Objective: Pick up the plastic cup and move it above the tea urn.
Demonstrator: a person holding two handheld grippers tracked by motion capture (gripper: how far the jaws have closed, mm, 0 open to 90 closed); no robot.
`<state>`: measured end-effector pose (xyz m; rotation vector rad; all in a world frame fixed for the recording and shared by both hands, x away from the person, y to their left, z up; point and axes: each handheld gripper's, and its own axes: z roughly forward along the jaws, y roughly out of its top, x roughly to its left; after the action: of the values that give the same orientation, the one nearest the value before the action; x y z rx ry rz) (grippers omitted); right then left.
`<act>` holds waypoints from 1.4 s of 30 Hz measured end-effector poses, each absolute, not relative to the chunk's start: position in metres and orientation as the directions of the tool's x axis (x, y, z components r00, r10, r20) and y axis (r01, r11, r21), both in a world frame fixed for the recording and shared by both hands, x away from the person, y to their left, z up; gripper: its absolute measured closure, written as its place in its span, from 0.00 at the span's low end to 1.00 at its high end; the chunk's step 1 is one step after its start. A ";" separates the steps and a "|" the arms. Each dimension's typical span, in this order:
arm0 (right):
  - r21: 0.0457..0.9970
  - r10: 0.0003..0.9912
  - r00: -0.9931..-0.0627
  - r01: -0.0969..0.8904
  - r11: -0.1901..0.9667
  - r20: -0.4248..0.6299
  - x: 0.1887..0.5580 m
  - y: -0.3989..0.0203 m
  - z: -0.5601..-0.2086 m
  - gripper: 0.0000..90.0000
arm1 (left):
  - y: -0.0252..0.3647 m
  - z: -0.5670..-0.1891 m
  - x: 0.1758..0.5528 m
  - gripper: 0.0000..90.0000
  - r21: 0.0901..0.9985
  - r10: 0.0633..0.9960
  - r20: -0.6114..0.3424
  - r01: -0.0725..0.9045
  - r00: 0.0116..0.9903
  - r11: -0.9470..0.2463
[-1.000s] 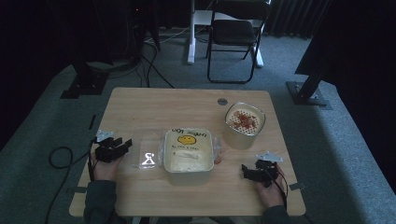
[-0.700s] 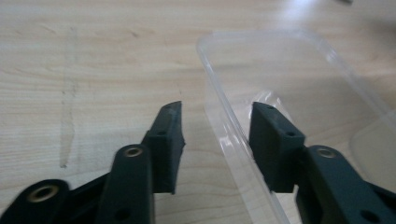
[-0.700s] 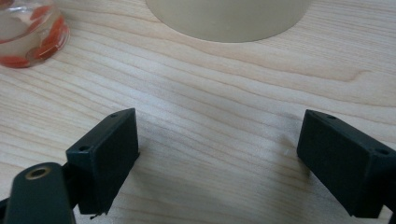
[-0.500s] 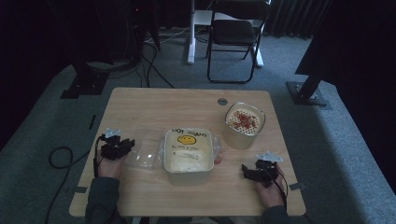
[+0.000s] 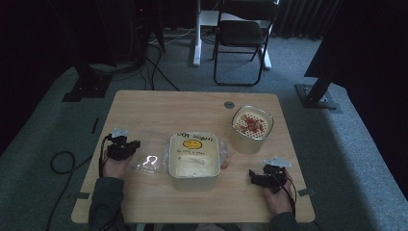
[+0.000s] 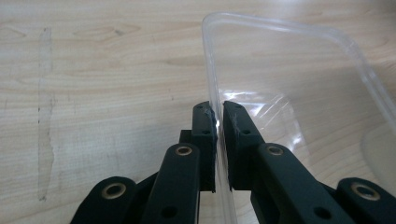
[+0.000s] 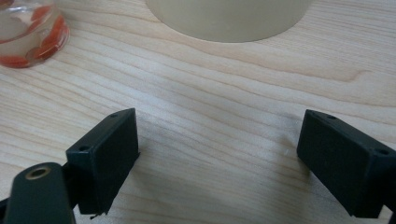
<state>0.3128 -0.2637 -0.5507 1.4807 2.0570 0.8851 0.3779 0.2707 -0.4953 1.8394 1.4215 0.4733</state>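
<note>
At the bench's left edge, the left tool [image 6: 218, 122] pinches the rim of a clear plastic lid [image 6: 299, 88], jaws closed on it, beside a cream tub [image 5: 195, 156] with a smiley face. Near the right front, the right tool [image 7: 217, 154] rests wide open and empty. Behind it stands a container of red food [image 5: 251, 127].

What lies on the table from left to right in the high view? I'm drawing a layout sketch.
left tongs → clear plastic lid → cream container with a smiley face → glass tub with red pieces → right tongs
</note>
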 end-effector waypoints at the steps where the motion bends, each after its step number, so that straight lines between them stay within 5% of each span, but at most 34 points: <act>1: 0.723 0.947 -0.320 0.656 0.216 0.007 0.313 -0.264 -0.551 0.14 | 0.271 -0.493 0.378 0.94 0.750 0.937 -0.153 0.654 0.315 -0.097; 31: 0.723 0.947 -0.320 0.656 0.217 0.007 0.313 -0.264 -0.551 0.14 | 0.261 -0.387 0.386 0.95 0.870 0.904 -0.079 0.471 0.419 -0.143; 42: 0.724 0.947 -0.321 0.655 0.218 0.005 0.313 -0.264 -0.551 0.14 | 0.229 -0.355 0.389 0.95 0.895 0.843 -0.084 0.413 0.531 -0.171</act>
<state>0.3129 -0.2638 -0.5508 1.4780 2.0562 0.8855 0.3893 0.2292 -0.3549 1.7849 1.0471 0.5466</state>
